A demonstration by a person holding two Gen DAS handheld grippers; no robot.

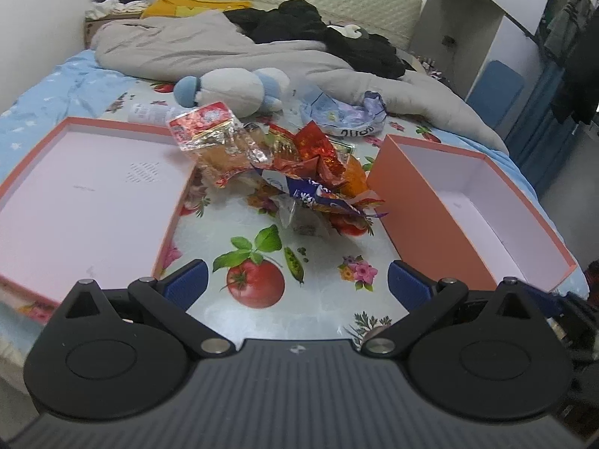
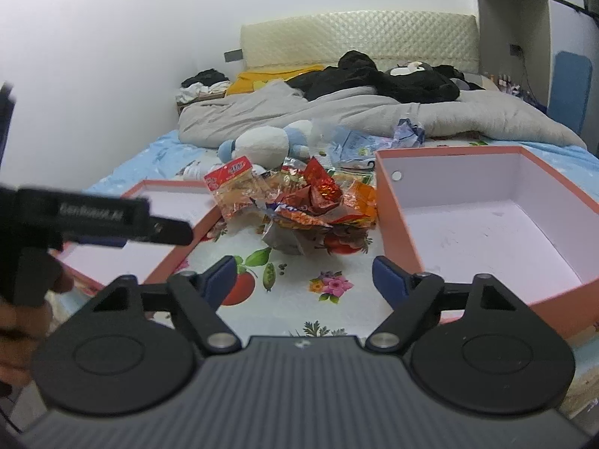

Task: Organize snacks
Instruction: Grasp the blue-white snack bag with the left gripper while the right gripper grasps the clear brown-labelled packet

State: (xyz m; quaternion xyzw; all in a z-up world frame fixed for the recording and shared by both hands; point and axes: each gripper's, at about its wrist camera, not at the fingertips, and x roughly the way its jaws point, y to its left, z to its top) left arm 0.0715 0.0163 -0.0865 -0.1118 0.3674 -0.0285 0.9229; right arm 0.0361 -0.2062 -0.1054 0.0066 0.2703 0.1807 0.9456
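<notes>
A pile of snack packets (image 1: 284, 164) lies on a fruit-print cloth (image 1: 224, 318) on the bed, between a shallow orange box lid (image 1: 86, 194) on the left and a deeper orange box (image 1: 479, 209) on the right. Both show empty white insides. My left gripper (image 1: 295, 286) is open and empty, low over the cloth in front of the pile. In the right wrist view the pile (image 2: 299, 202), lid (image 2: 157, 239) and box (image 2: 486, 224) show again. My right gripper (image 2: 305, 278) is open and empty, short of the pile. The left gripper's body (image 2: 93, 217) crosses at the left.
A white and blue plush toy (image 1: 232, 89) and crumpled blue plastic bags (image 1: 344, 112) lie behind the pile. A grey duvet (image 1: 209, 52) and black clothes (image 1: 322, 33) cover the far bed. A small white bottle (image 1: 149, 112) lies by the lid's far edge.
</notes>
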